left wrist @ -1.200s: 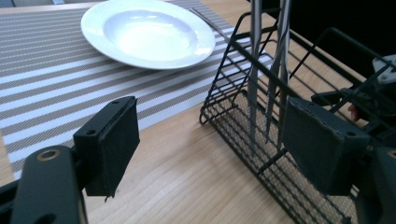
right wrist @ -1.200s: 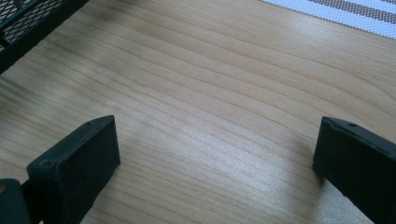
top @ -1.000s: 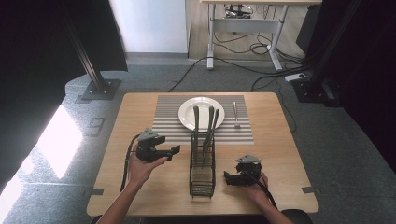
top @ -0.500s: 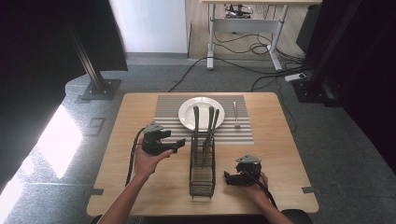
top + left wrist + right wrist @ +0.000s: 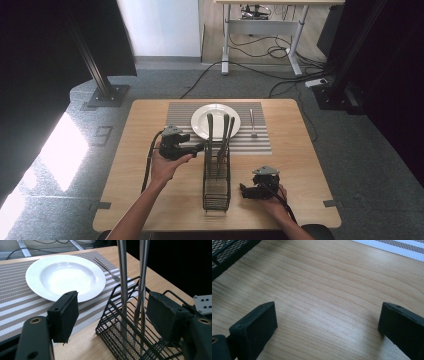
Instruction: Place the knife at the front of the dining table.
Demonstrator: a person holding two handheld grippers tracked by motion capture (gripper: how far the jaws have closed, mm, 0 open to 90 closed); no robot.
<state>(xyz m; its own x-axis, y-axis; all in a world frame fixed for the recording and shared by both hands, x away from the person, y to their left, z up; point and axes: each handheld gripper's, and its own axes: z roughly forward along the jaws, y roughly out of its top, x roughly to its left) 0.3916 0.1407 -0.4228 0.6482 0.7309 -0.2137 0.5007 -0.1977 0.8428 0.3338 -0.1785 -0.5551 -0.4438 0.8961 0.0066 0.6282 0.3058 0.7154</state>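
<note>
Cutlery handles (image 5: 124, 270) stand upright in the wire caddy (image 5: 216, 180), mid-table, just in front of the plate (image 5: 216, 121). Left gripper (image 5: 200, 148) is spread wide, closing in on the handles. My read: centre one handle between the pads, clamp high, lift straight up to clear the wires. Right gripper (image 5: 243, 191) rests released on the table (image 5: 324, 290), holding nothing.
</note>
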